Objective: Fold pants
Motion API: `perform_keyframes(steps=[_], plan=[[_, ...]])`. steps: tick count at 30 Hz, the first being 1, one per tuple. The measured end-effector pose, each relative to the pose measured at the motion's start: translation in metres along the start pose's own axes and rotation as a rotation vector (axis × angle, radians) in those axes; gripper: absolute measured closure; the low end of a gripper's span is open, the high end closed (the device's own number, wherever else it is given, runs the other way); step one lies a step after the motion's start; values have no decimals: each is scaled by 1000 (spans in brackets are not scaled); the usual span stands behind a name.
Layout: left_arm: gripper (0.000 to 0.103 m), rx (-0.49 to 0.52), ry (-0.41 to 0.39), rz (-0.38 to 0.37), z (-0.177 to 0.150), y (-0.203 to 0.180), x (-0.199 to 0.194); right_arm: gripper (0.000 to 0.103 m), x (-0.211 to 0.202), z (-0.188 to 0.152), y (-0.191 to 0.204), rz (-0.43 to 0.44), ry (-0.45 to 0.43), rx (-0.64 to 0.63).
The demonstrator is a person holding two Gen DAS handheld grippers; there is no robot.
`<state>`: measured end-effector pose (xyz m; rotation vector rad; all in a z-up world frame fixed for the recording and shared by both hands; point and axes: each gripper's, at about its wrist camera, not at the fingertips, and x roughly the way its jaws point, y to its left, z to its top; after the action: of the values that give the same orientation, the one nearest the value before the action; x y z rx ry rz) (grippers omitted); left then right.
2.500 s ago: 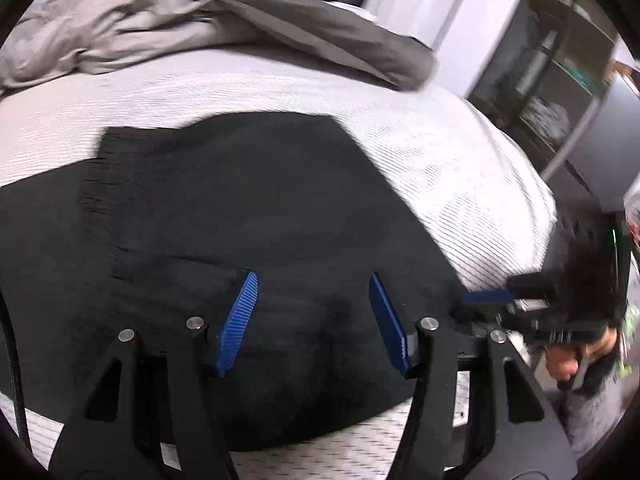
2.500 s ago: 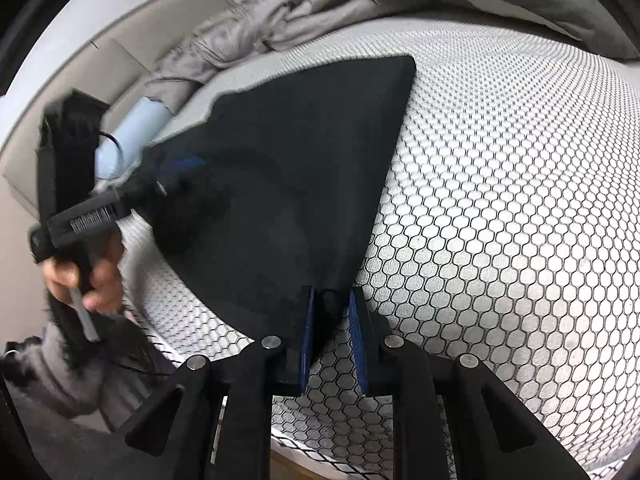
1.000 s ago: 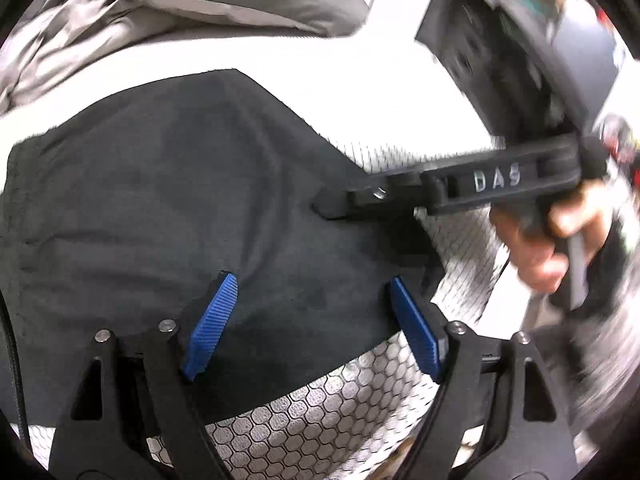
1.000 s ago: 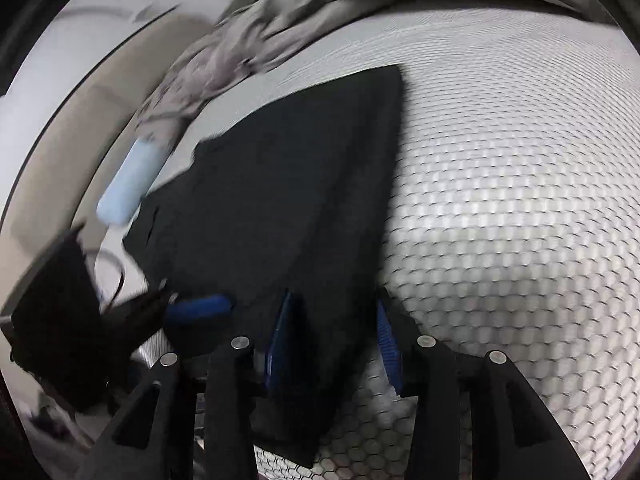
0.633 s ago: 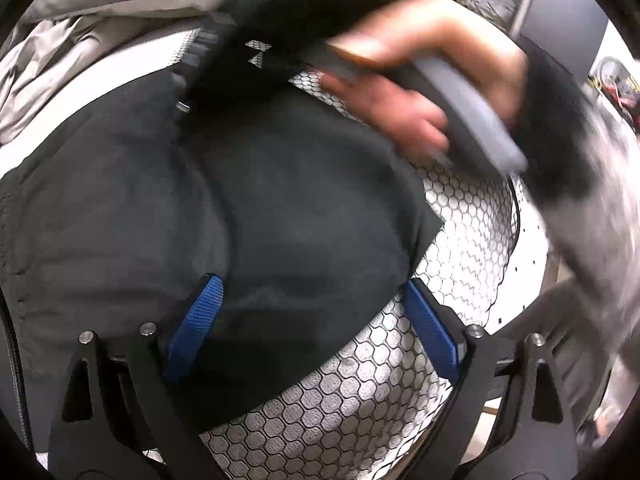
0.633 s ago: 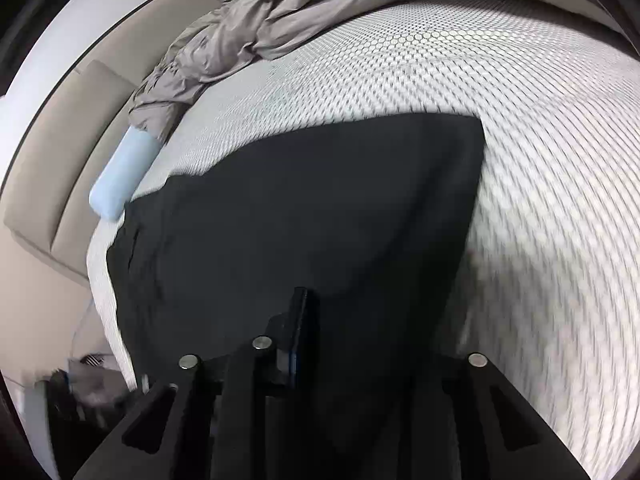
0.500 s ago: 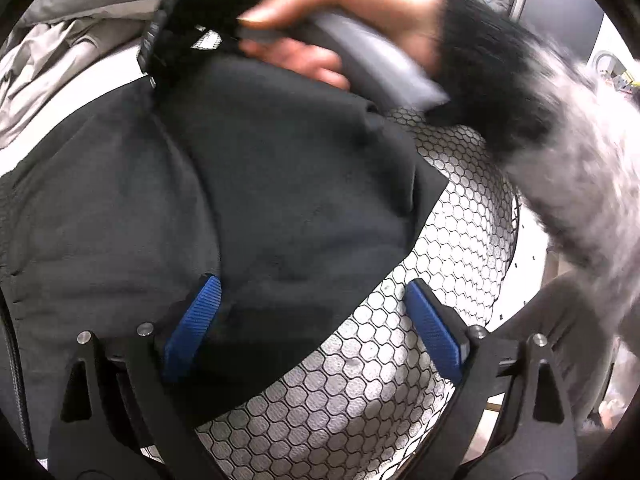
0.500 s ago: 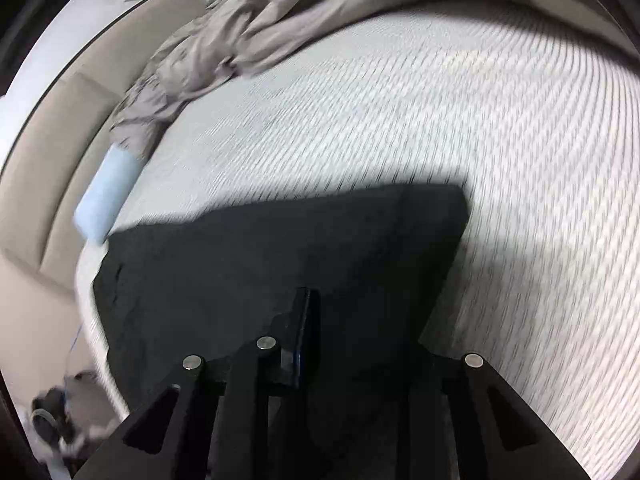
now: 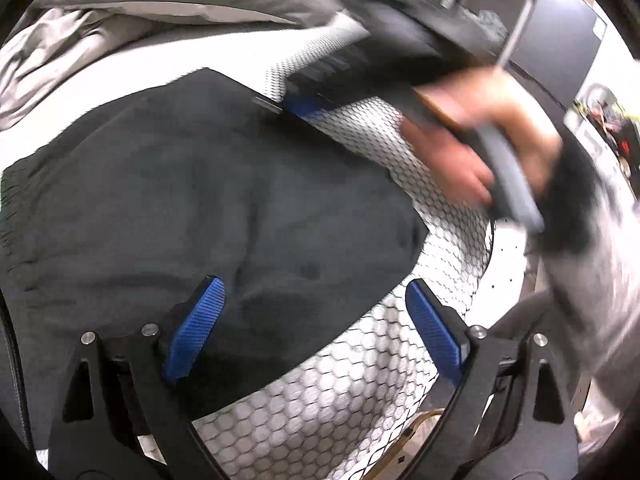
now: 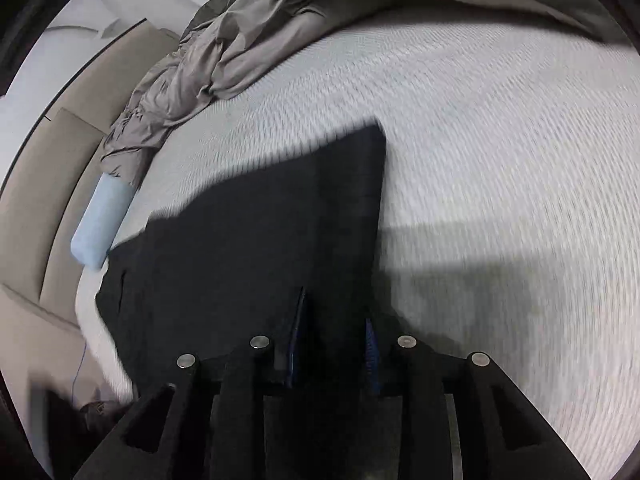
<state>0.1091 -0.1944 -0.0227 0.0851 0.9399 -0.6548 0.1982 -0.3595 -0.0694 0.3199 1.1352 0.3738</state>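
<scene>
Black pants [image 9: 208,208] lie folded on a white honeycomb-patterned bed. My left gripper [image 9: 316,332] is open, its blue pads wide apart over the near right corner of the pants, holding nothing. My right gripper shows in the left wrist view [image 9: 304,106] at the far edge of the pants, held by a hand. In the right wrist view the pants [image 10: 256,248] spread ahead, and my right gripper [image 10: 334,344] has its jaws partly apart with dark cloth lying between them.
A crumpled grey duvet [image 10: 224,52] lies at the head of the bed, also in the left wrist view [image 9: 132,4]. A light blue roll [image 10: 102,220] sits at the bed's left edge by a beige headboard. Dark shelving [image 9: 520,20] stands beyond the bed's right side.
My right gripper carried the pants edge across to the far side and its jaws have parted. The left gripper stayed open over the near corner.
</scene>
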Motion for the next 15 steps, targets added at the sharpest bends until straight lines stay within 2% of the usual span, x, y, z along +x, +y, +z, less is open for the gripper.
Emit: perform_keyframes(steps=[4, 7, 9, 10, 11, 13, 14, 15], plan=[[12, -84, -83, 60, -4, 32, -32, 79, -35, -76, 0, 80, -22, 3], [12, -173, -144, 125, -5, 68, -57, 78, -40, -107, 21, 95, -31, -39], [12, -248, -182, 195, -7, 97, -72, 75, -44, -101, 21, 113, -45, -34], [12, -286, -193, 224, -6, 108, -76, 70, -39, -90, 21, 122, -52, -5], [12, -335, -198, 254, -9, 125, -80, 70, -47, -90, 8, 125, -57, 16], [12, -408, -190, 284, -15, 149, -79, 71, -32, -72, 4, 102, -50, 42], [12, -435, -180, 295, -18, 160, -77, 84, -29, -69, -1, 93, -48, 43], [12, -448, -166, 311, -22, 163, -73, 87, -24, -66, 0, 86, -43, 20]])
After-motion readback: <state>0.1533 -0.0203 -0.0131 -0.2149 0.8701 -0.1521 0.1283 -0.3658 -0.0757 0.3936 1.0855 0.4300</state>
